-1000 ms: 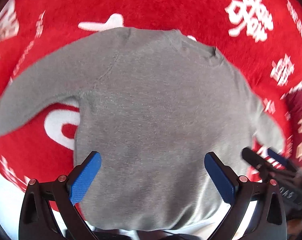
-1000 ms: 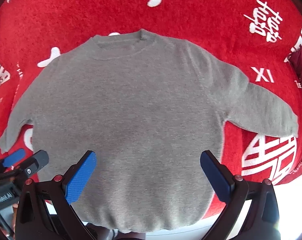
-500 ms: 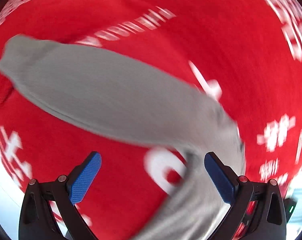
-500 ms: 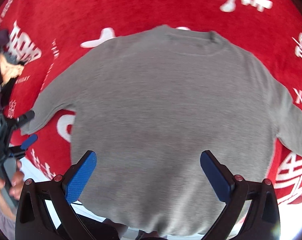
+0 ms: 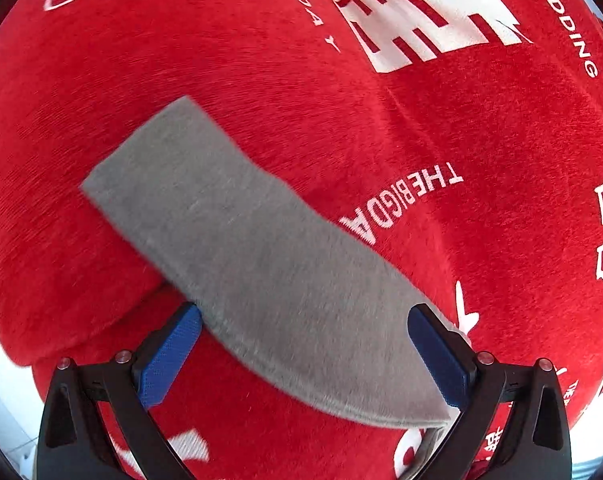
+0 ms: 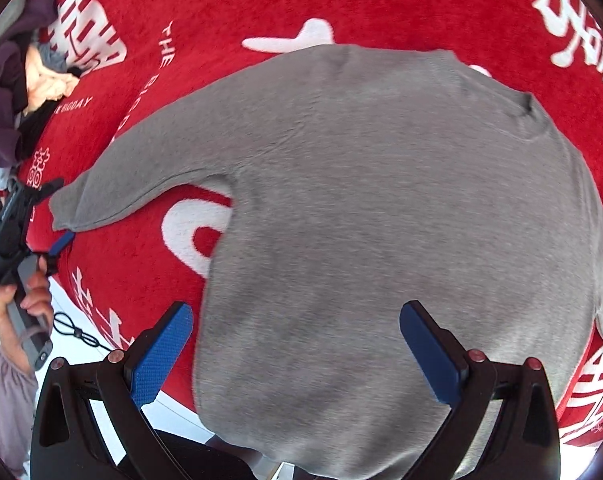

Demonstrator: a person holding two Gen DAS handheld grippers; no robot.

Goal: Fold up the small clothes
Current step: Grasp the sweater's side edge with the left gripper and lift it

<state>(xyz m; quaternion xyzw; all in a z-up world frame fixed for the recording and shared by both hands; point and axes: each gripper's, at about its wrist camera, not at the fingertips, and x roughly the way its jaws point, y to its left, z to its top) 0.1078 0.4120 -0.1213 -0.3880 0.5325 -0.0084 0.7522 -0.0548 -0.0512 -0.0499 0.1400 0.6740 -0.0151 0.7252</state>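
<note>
A small grey sweater [image 6: 381, 208] lies flat on a red blanket [image 6: 229, 12], neck toward the far right. Its left sleeve [image 5: 237, 240] stretches diagonally across the left wrist view, cuff at the upper left. My left gripper [image 5: 305, 352] stands open, its blue pads on either side of the sleeve's wide end, just above the cloth. In the right wrist view the left gripper [image 6: 41, 220] shows at the sleeve's cuff, a hand holding it. My right gripper [image 6: 297, 356] hangs open over the sweater's lower body, with nothing between its pads.
The red blanket [image 5: 381, 128] carries white lettering and symbols. A pile of dark purple and grey clothes [image 6: 17, 92] lies at the far left. White floor [image 6: 85, 336] shows past the blanket's near edge. A sleeve [image 6: 1, 400] of the person is at the lower left.
My left gripper swung left from the sweater's body to its left sleeve and came down close over it. The right gripper turned a little left above the body. Both stayed open.
</note>
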